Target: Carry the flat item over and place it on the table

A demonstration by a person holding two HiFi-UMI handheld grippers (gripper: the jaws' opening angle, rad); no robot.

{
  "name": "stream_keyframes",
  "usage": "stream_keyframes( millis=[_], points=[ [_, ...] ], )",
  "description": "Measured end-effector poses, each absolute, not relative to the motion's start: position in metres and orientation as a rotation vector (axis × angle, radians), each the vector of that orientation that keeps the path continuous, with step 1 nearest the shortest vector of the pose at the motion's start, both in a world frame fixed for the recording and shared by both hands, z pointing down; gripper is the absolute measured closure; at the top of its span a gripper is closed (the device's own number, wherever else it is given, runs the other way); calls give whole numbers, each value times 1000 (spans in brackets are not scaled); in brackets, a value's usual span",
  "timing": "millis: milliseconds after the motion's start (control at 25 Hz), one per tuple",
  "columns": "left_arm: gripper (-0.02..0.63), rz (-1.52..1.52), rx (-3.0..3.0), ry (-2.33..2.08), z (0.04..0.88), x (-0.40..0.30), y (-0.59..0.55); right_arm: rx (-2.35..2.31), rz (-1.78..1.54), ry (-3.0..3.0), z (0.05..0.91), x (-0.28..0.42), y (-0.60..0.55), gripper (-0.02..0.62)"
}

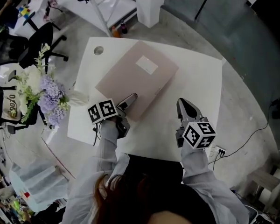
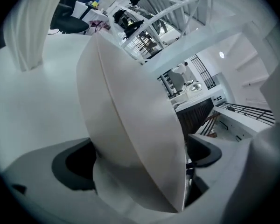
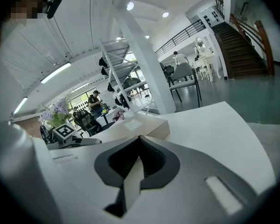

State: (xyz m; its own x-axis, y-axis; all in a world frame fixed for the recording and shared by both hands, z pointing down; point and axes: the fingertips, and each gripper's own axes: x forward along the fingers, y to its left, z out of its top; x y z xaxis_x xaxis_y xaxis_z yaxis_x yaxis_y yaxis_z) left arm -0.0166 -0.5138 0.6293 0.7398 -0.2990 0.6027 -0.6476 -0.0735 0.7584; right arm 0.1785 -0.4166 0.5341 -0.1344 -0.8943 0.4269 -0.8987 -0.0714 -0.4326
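Note:
A flat beige box [image 1: 137,78] with a white label lies at an angle on the white table [image 1: 200,73]. My left gripper [image 1: 129,101] is at the box's near corner. In the left gripper view that corner [image 2: 130,115] fills the space between the wide-spread jaws, and a dark gap shows beside the right pad [image 2: 203,153], so the gripper [image 2: 137,160] stands open around it. My right gripper [image 1: 184,105] rests over bare table to the right of the box, shut with nothing in it [image 3: 139,141]. The right gripper view shows the box [image 3: 140,125] just beyond the closed jaws.
A bunch of purple and white flowers [image 1: 44,90] stands off the table's left edge. A black office chair [image 1: 37,43] is further left. The table has a round cable hole [image 1: 98,50] at its far left corner. A power strip [image 1: 219,150] lies on the floor at right.

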Motion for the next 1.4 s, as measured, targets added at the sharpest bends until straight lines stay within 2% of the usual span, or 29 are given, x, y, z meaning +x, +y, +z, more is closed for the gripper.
stream_keyframes(
  millis=[360,680,760,1040,1280,1400],
  points=[
    [5,414,1764,-783,622,-33,-492,2084,952,-2133,517,171,-403,586],
    [15,382,1916,-613,582,-36,-459,2106,873,-2142,495,149,-384,586],
    [48,369,1968,-572,570,-36,-450,2111,853,-2146,490,143,-378,586],
    [231,327,2136,-556,534,-50,-432,2128,802,-2148,477,123,-349,586],
    [288,412,2339,-529,515,-59,-410,2166,756,-2147,472,106,-316,586],
    [342,414,2433,-524,505,-61,-398,2189,736,-2140,470,101,-298,586]
  ],
)
